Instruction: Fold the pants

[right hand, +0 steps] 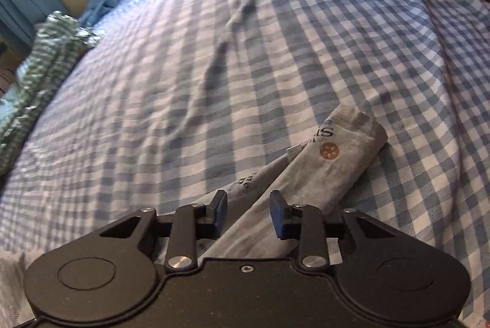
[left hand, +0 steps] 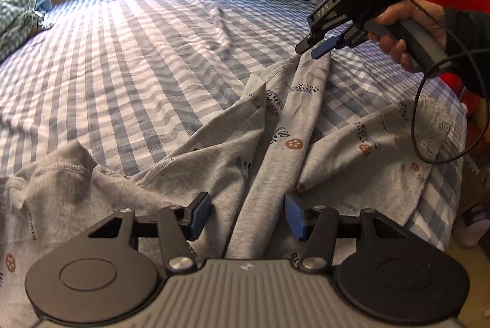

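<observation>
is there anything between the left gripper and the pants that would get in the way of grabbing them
Nothing visible does. The left gripper hangs open right over the grey pants, with a raised ridge of the fabric running between its fingers.

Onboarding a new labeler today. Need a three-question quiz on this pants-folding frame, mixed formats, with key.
1. True or false: the left tool is clamped shut on the grey printed pants.
2. Multiple choice: the bed sheet under the pants is A) plain white, B) blue and white checked, C) red striped.
3. Fill in: in the right wrist view, the right tool has its pads on either side of a raised pant ____.

Key: 1 false, its pads stand apart, astride a raised fold; 2 B; 3 leg.
</observation>
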`<state>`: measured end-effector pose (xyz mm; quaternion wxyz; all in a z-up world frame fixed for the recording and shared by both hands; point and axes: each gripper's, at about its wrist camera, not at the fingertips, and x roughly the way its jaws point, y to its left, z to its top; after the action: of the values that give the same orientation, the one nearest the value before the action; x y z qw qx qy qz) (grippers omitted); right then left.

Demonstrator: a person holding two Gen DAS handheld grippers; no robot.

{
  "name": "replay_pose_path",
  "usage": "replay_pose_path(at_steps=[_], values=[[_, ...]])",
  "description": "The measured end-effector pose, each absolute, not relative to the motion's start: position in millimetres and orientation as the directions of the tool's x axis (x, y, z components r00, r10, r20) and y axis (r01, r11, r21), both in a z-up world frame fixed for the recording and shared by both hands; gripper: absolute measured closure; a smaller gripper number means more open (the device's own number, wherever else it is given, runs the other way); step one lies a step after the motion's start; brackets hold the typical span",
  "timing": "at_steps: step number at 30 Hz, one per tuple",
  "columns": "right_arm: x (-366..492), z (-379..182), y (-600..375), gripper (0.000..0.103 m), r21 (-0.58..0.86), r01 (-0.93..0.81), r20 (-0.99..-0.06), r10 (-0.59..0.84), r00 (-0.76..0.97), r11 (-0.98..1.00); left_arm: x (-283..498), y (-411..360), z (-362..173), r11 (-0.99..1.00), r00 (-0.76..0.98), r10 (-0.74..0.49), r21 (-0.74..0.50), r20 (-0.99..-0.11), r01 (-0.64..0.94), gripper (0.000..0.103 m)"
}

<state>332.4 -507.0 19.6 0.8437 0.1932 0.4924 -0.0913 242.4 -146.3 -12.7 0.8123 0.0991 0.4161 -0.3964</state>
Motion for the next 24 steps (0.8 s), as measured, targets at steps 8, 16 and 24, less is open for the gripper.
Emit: replay_pose_path(at_steps=[8,16,24], values=[[347,11,-510,0.068,0.140,0.382,-0.898,-0.045,0.437,0.913,269,-181,-5,0.608,0.268,-0.631,-0.249,-0.728,0.754,0.053],[349,4,-524,0.068,0.144,0.415,-0.911,-0.043,0.410,0.898,301,-222,-18,0.590,0.180,-0.645,-0.333,-0.743,0.736,0.058],[366,-1,-521,0.060,0.113,0.424,-0.920,-0.066,0.385,0.898,325,-247,-31,0.660,0.121,-0.578,-0.374,-0.807,0.652,0.076]])
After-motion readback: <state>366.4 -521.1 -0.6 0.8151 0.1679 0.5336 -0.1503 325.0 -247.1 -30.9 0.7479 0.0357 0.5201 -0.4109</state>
